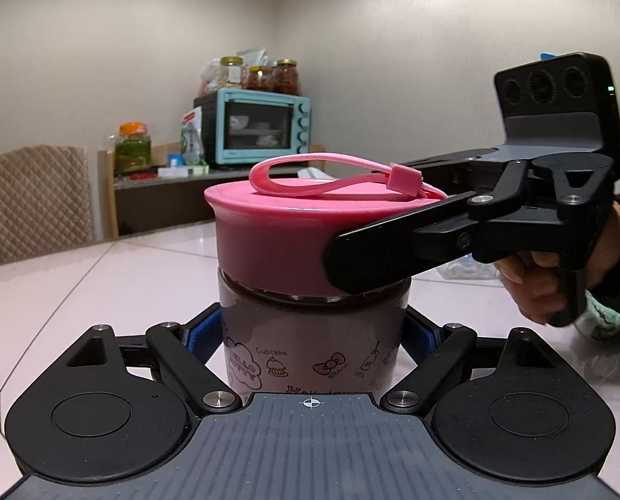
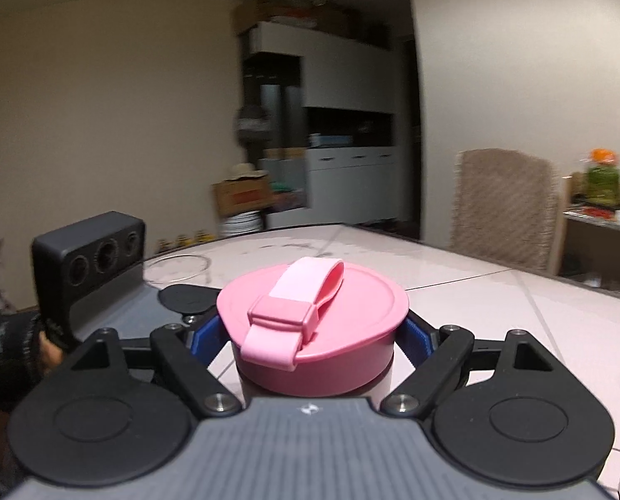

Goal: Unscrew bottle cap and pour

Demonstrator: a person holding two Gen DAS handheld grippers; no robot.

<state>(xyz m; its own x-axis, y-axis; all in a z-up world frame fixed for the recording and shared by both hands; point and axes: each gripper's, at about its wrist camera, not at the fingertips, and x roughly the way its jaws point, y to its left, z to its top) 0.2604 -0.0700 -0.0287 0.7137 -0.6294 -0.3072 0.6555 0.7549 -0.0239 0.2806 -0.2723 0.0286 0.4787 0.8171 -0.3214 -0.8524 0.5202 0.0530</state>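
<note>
Bottle [image 1: 310,341] body clamped in left gripper [image 1: 310,333] jaws — pink cap [image 2: 314,325] in right gripper [image 2: 312,333] jaws

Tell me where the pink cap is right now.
The pink cap sits on top of the bottle, centre of both wrist views, on the table. The right gripper clamps its sides; the left gripper holds the bottle body below.
</note>
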